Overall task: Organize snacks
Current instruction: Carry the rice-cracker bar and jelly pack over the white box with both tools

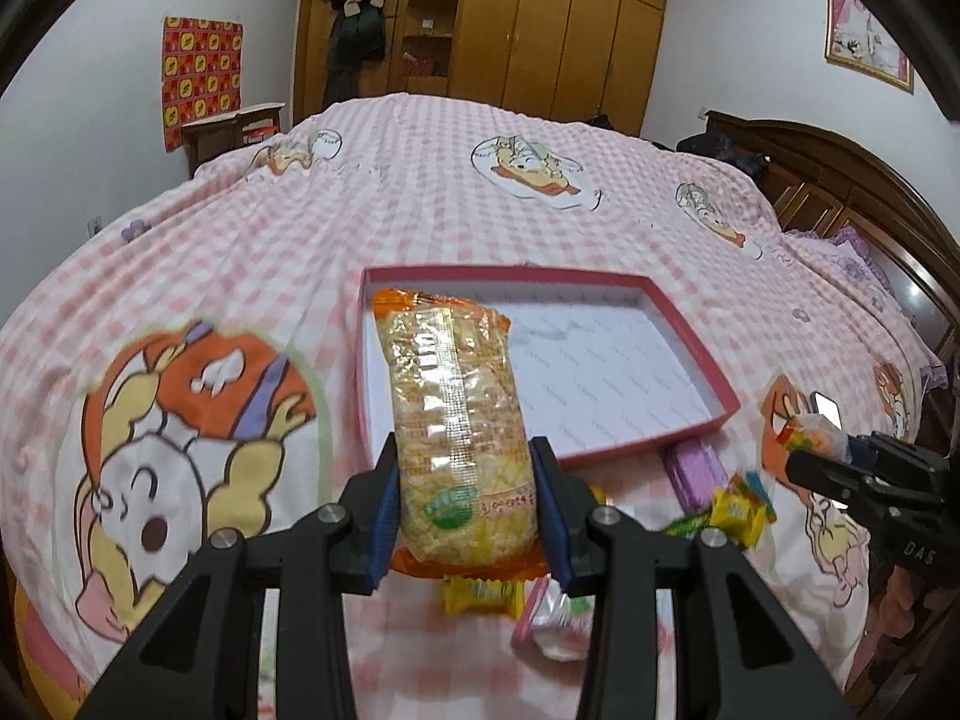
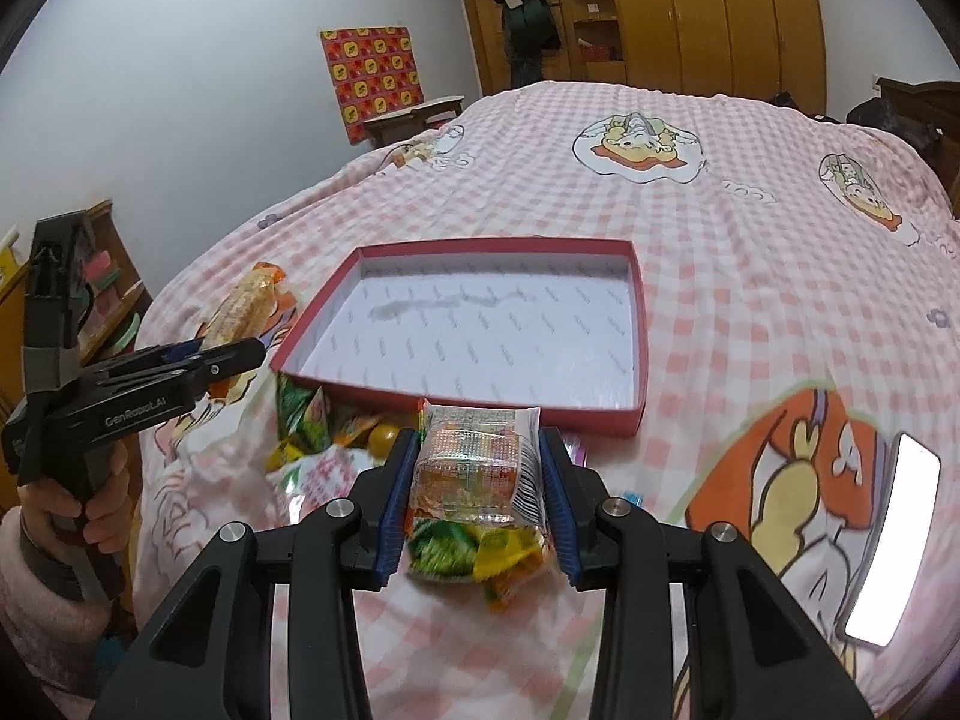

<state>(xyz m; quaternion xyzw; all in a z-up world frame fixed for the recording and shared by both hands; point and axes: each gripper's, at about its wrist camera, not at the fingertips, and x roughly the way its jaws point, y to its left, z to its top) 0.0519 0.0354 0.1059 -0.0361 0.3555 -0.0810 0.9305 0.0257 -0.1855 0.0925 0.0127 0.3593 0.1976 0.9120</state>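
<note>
You had nothing yet in the shallow red cardboard box [image 2: 639, 324] on the bed: your left gripper [image 1: 467, 510] pinched an orange cracker packet [image 1: 456, 420] over its near-left corner, your right gripper [image 2: 478, 504] clamped a clear sweets packet [image 2: 480, 468] at its near edge; loose sweets [image 2: 312, 426] remained alongside.

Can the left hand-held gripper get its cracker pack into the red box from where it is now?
Probably yes. The left hand-held gripper holds the cracker pack just short of the red box, whose open top and bare floor lie directly ahead. Nothing stands between them.
</note>
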